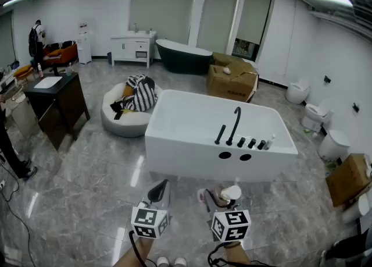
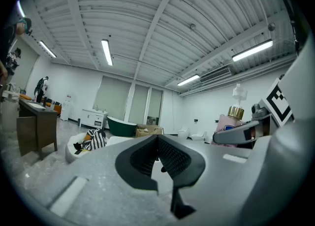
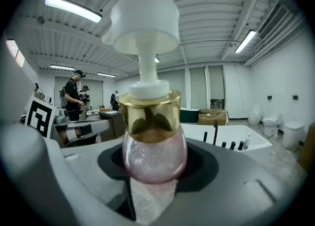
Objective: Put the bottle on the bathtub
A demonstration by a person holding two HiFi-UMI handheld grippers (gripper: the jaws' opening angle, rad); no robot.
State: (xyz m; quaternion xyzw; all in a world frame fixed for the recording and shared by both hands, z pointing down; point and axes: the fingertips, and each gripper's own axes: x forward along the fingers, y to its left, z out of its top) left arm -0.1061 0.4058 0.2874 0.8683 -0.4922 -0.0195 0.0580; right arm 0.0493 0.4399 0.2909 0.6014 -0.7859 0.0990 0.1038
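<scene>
1. Pink glass, gold collar, white pump top: the bottle [image 3: 153,144] stands upright in the right gripper [image 3: 155,171], whose jaws pinch its round belly from both sides.
2. Over to the head view: the bottle hangs in the air above the grey marble floor [image 1: 87,190]. It is on the near side of the white bathtub [image 1: 192,158], apart from the front wall and not yet on the tub.
3. Left gripper [image 2: 158,157] rides just beside the right one, on its left. Its jaws are pressed together at the tips with nothing between them.
4. On the tub's near rim a black faucet [image 1: 235,125] arcs up. A row of small black knobs [image 1: 250,143] runs from it toward the near right corner.
5. Beyond the tub's far left corner, a low round white object [image 1: 119,121] carries a black-and-white striped bundle [image 1: 139,94].
6. Past the far right corner sits a cardboard box [image 1: 232,81].
</scene>
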